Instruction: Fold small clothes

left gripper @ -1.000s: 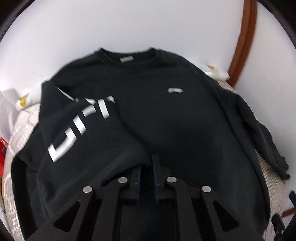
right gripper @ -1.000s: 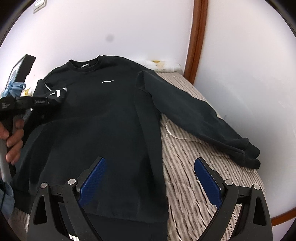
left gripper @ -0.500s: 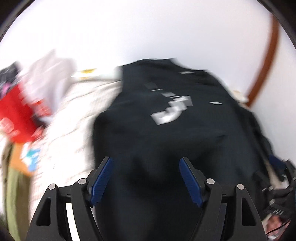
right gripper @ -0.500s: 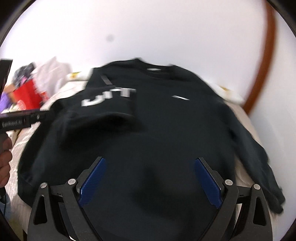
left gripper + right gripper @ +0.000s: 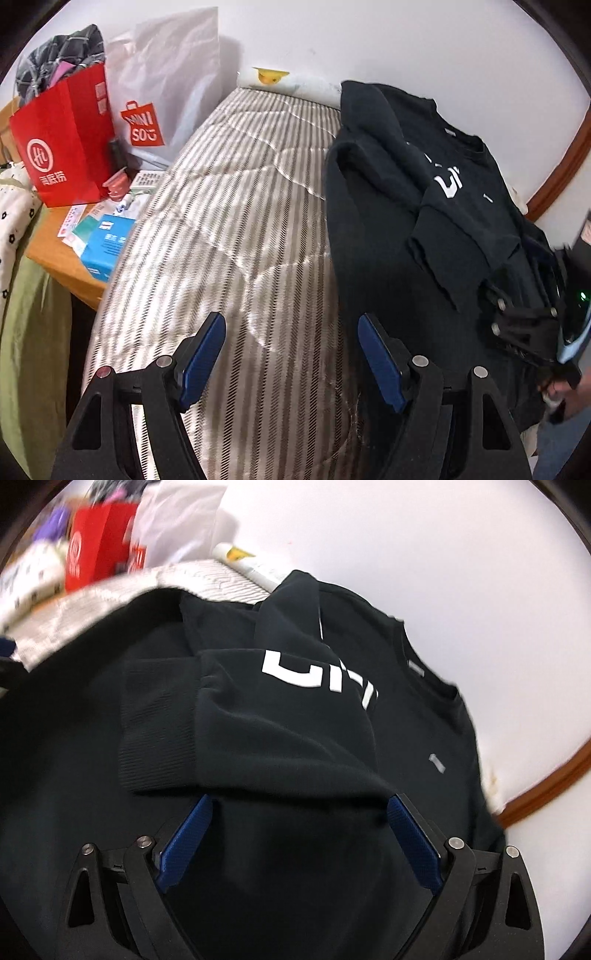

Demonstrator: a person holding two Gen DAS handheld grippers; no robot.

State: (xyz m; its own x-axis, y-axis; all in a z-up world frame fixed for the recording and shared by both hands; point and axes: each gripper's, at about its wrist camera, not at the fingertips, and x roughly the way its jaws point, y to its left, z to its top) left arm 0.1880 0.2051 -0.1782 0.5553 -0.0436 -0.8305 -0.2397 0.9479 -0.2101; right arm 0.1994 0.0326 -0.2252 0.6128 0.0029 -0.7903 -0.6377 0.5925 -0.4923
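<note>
Your black sweatshirt (image 5: 373, 236) lies on the striped mattress (image 5: 236, 229), along the side of the bed nearest the wall, its collar toward the far end. One sleeve (image 5: 258, 716) is already folded across the chest, its ribbed cuff resting flat on the body and its white lettering facing up. That is the one fold you can count as done.

Your left tongs (image 5: 291, 354) are spread with nothing between them; they hang over bare mattress just beside the sweatshirt's edge, toward the open side of the bed. Their jaws opened within the last second and now stand wide.

Your right tongs (image 5: 299, 834) are also spread, though their jaws have just been closing a little. The fold of the sleeve fabric sits just ahead of the blue pads (image 5: 184, 838), and cloth lies under and between them, but the pads do not look to be pressing on it, so treat them as not yet gripping.

What looks left: the other sleeve, which is out of sight on the wall side here, has to come across, and then the body needs folding up from the hem toward the collar. The red paper bag (image 5: 66, 136) and clutter on the bedside counter (image 5: 55, 251) stay well apart from the work.
</note>
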